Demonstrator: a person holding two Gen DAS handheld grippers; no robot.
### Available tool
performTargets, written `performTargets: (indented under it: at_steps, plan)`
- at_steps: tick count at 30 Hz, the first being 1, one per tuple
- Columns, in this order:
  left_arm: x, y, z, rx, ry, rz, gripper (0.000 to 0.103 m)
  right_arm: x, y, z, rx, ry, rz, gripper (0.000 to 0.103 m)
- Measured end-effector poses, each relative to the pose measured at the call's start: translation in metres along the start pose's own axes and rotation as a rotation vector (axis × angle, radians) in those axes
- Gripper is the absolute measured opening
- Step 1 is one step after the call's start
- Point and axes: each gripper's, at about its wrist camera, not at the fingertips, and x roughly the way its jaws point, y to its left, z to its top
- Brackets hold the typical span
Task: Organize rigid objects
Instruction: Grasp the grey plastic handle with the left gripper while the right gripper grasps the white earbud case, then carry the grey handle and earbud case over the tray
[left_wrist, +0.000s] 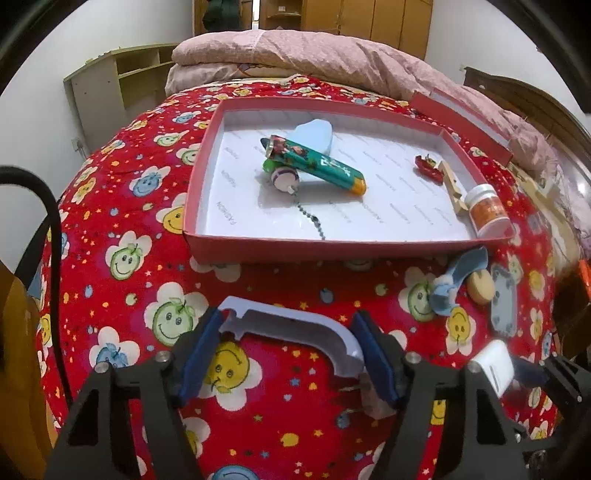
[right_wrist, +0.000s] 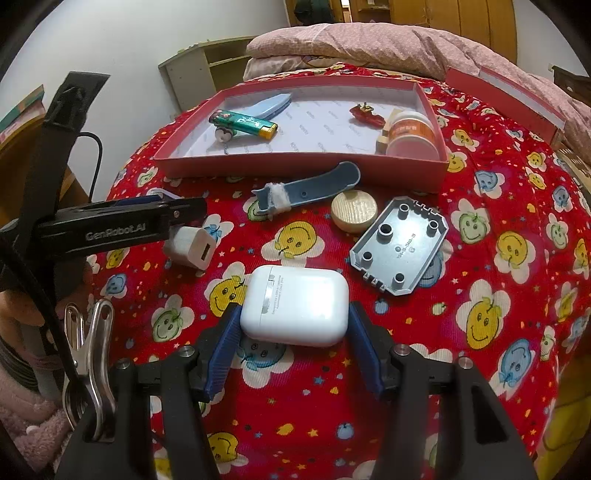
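glossy white earbud case (right_wrist: 294, 305)

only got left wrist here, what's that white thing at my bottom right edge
Observer: A white earbud case, lying between the right gripper's open fingers.
Operator: touching it yet
Observer: The blue pads flank it closely; I can't tell if they touch.
Operator: anything near my left gripper i can't see
Observer: A white USB charger cube lies right beside the left gripper, on the bedspread.
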Motion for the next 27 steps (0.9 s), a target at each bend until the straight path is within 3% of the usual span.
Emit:
performTargets:
  at_steps: [12, 27]
  plan:
    - [-0.023, 0.003, 0.000, 0.007, -0.044, -0.046, 0.075, -0.006, 0.000, 0.003, 0.005, -0.031, 0.014, 0.058]
    - [-0.041, 0.002, 0.048, 0.005, -0.131, -0.057, 0.075, -0.022, -0.003, 0.033, -0.005, -0.059, 0.035, 0.058]
